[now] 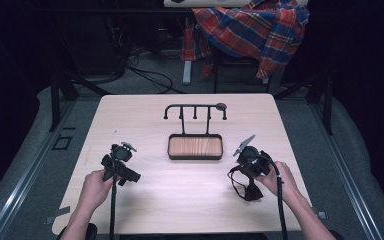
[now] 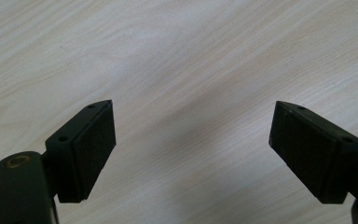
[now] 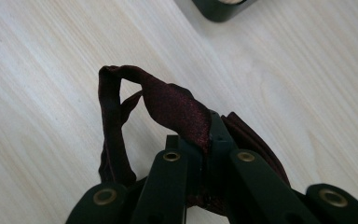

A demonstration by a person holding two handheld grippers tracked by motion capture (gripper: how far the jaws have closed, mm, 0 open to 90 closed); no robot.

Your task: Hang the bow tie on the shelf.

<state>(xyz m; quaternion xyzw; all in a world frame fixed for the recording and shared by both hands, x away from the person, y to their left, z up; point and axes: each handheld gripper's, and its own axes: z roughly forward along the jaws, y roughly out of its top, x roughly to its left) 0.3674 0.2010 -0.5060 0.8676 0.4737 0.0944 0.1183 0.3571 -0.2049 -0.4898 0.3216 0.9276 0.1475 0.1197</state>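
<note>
Ahead of my right tongs [image 1: 244,172] and a little toward my left ones stands a black rack: a wooden tray [image 1: 195,146] under a crossbar of hooks [image 1: 195,106] (four short pegs, as far as I can count, one capped with a round knob). Nothing lies between it and either tool; a plaid shirt [image 1: 252,27] hangs over a chair well beyond the table [image 1: 145,115].

My right tongs are clenched on a dark maroon bow tie [image 3: 172,105], its strap looping out past the jaw tips and the bow hanging beneath, just clear of the tabletop. In the high view the bow tie [image 1: 250,190] dangles below my right hand [image 1: 280,181].

My left tongs [image 2: 191,135] stand released, jaws wide apart over bare wood, gripping nothing, well apart from the tie.

One bow tie, one rack, two tongs.
</note>
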